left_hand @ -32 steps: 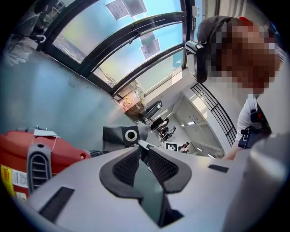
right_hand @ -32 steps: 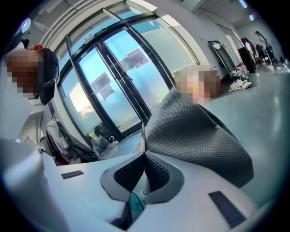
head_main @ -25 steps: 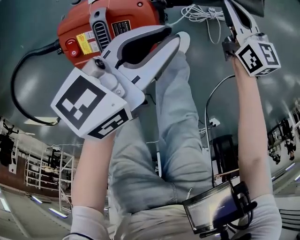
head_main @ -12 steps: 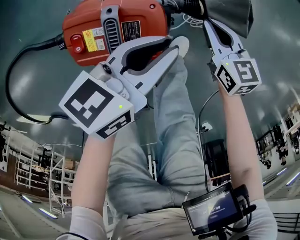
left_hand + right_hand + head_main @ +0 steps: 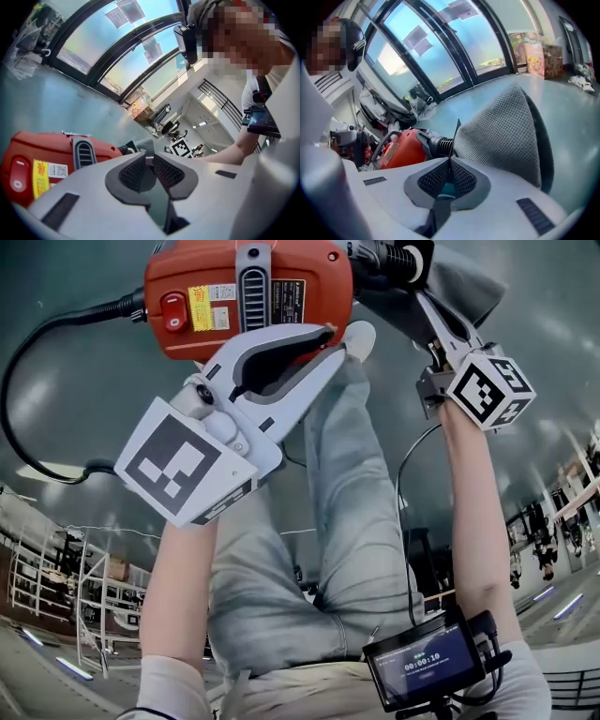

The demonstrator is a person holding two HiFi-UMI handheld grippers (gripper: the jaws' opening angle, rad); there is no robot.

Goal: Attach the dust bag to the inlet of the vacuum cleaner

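The orange vacuum cleaner (image 5: 248, 292) lies on the floor at the top of the head view, its black ribbed inlet (image 5: 389, 259) pointing right. The grey mesh dust bag (image 5: 455, 287) hangs against that inlet. My right gripper (image 5: 427, 306) is shut on a thin edge of the bag. In the right gripper view the dust bag (image 5: 501, 136) fills the right side, with the inlet (image 5: 438, 143) just left of the right gripper (image 5: 450, 161). My left gripper (image 5: 349, 334) hovers in front of the orange body, jaws a narrow gap apart with nothing between them; the left gripper (image 5: 150, 158) faces the vacuum cleaner (image 5: 47, 161).
A black power cord (image 5: 37, 362) loops left from the vacuum across the grey-green floor. The person's legs in jeans (image 5: 356, 521) stretch up the middle. A small screen (image 5: 427, 667) sits at the waist. Large windows and clutter lie beyond.
My right gripper has swung left with the dust bag, bringing it up against the black inlet. The vacuum now sits further right in the head view. The left gripper has shifted only slightly.
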